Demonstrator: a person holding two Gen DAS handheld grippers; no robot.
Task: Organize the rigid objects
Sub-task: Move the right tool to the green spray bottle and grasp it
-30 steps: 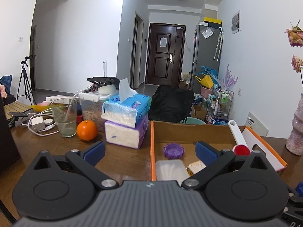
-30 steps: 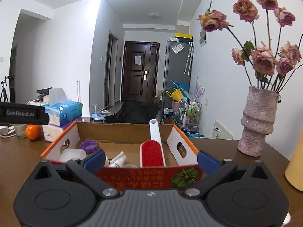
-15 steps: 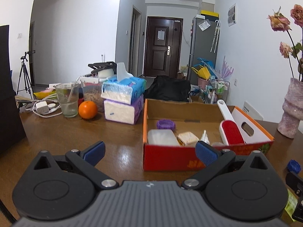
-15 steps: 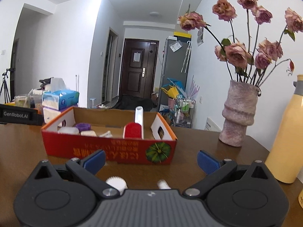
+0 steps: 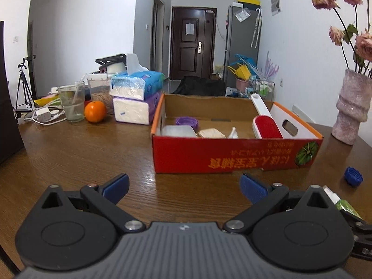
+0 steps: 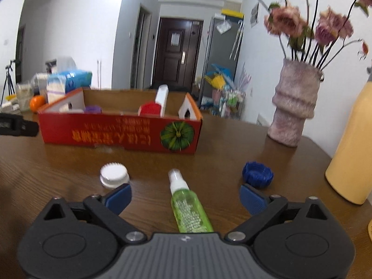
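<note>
Right gripper (image 6: 185, 196) spread wide, empty, straddling the green spray bottle (image 6: 189, 208) lying flat on the table (image 6: 58, 169), nozzle pointing toward the red cardboard box (image 6: 121, 133). Aligned so, probably, for a pinch across the body. White cap (image 6: 114, 175) and blue cap (image 6: 257, 174) loose just beside (likely awaiting collection). Left gripper (image 5: 183, 186) also wide, empty, held over bare table short of the box, apparently parked clear. Lint brush (image 5: 265, 121) among the items boxed.
</note>
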